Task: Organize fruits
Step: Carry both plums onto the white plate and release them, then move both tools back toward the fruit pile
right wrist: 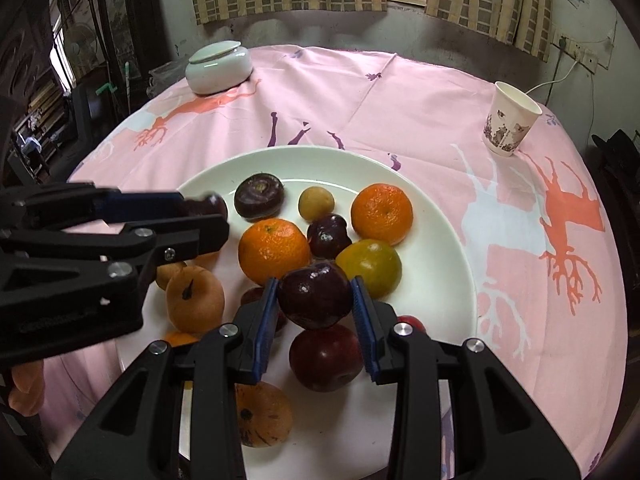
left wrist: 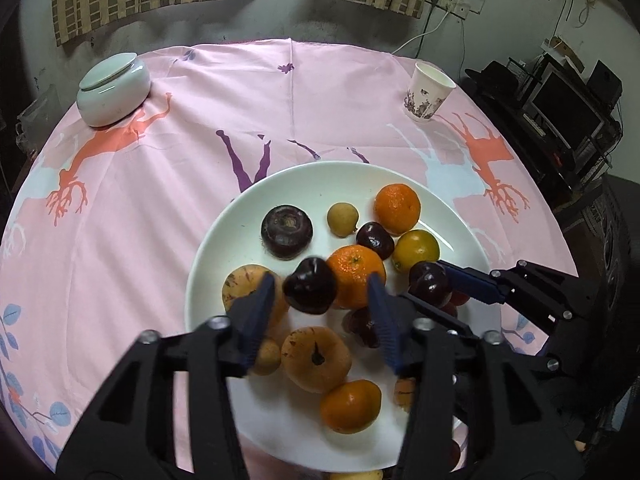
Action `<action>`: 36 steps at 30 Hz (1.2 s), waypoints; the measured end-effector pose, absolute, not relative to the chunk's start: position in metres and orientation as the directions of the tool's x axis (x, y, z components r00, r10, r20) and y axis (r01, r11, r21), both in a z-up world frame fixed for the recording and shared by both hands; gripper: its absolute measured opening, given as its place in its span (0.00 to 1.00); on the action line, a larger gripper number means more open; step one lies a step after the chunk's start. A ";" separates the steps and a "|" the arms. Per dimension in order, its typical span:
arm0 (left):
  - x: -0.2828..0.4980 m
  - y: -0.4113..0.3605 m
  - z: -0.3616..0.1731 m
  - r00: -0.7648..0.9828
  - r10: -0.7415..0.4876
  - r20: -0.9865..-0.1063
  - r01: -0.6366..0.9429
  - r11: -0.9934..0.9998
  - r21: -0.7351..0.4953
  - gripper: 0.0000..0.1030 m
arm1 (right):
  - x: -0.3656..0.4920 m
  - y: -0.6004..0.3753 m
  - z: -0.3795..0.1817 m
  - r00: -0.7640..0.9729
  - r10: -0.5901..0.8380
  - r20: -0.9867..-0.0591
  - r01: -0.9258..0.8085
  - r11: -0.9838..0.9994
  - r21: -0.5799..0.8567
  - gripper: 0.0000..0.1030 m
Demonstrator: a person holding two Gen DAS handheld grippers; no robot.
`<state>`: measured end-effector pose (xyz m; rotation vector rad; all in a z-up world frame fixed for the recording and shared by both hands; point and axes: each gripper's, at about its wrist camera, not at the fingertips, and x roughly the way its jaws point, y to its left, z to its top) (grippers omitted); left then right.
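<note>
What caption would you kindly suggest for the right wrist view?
Right hand-held gripper shut on a dark plum above a white plate of mixed fruit.

A table under a pink cloth (left wrist: 192,208) with deer prints fills the frame. On it sit a white plate (left wrist: 224,248) at lower centre, a lidded jar (left wrist: 113,89) upper left, and a paper cup (left wrist: 428,91) upper right.

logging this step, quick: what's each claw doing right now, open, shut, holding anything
Left claw: open, pads clear of the dark plum between them.
Right claw: shut on a dark red plum above the plate.
</note>
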<state>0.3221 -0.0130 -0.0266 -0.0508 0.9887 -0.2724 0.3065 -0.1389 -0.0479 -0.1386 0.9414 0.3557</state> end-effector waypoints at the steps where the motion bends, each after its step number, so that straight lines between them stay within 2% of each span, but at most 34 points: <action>1: 0.320 -0.011 -0.023 0.540 -0.242 -0.806 0.195 0.968 -0.160 0.73 | 0.304 -0.138 -0.048 0.540 0.229 -0.810 -0.356 0.934 0.026 0.36; 4: 0.316 -0.008 -0.014 0.546 -0.258 -0.797 0.197 0.964 -0.177 0.74 | 0.302 -0.137 -0.047 0.552 0.195 -0.811 -0.348 0.937 -0.011 0.36; 8: 0.302 0.000 -0.003 0.546 -0.289 -0.787 0.187 0.957 -0.222 0.76 | 0.300 -0.140 -0.045 0.544 0.250 -0.801 -0.354 0.934 0.051 0.36; 9: 0.296 0.002 0.001 0.552 -0.293 -0.781 0.185 0.956 -0.228 0.76 | 0.300 -0.141 -0.045 0.542 0.263 -0.798 -0.353 0.933 0.068 0.39; 10: 0.288 0.005 0.006 0.561 -0.299 -0.772 0.184 0.954 -0.237 0.76 | 0.300 -0.141 -0.045 0.550 0.260 -0.794 -0.346 0.936 0.068 0.47; 11: 0.280 0.007 0.010 0.571 -0.305 -0.762 0.185 0.952 -0.243 0.76 | 0.299 -0.142 -0.044 0.571 0.248 -0.783 -0.332 0.941 0.055 0.71; 12: 0.271 0.010 0.015 0.581 -0.309 -0.753 0.186 0.951 -0.247 0.76 | 0.296 -0.142 -0.041 0.610 0.243 -0.755 -0.326 0.945 0.041 0.74; 18: 0.220 0.030 0.038 0.641 -0.313 -0.701 0.184 0.949 -0.256 0.79 | 0.291 -0.145 -0.034 0.632 0.239 -0.738 -0.302 0.952 0.049 0.74; 21: 0.196 0.041 0.041 0.666 -0.299 -0.683 0.181 0.953 -0.241 0.85 | 0.273 -0.149 -0.021 0.651 0.245 -0.718 -0.313 0.949 0.040 0.75; 22: 0.188 0.044 0.041 0.675 -0.290 -0.678 0.179 0.957 -0.230 0.88 | 0.263 -0.150 -0.016 0.659 0.248 -0.710 -0.317 0.948 0.036 0.77; 24: 0.172 0.047 0.037 0.690 -0.262 -0.674 0.174 0.965 -0.196 0.90 | 0.237 -0.158 -0.008 0.669 0.285 -0.686 -0.329 0.942 0.070 0.89; 26: 0.156 0.050 0.029 0.704 -0.236 -0.670 0.166 0.972 -0.168 0.97 | 0.208 -0.165 -0.004 0.668 0.331 -0.667 -0.343 0.932 0.119 0.96; 28: 0.140 0.053 0.016 0.710 -0.232 -0.665 0.157 0.973 -0.171 0.98 | 0.171 -0.173 -0.005 0.664 0.364 -0.653 -0.350 0.923 0.159 0.99; 36: 0.102 0.049 -0.054 0.619 -0.251 -0.744 0.138 0.968 -0.211 0.98 | 0.068 -0.188 -0.037 0.689 0.367 -0.625 -0.294 0.930 0.222 0.99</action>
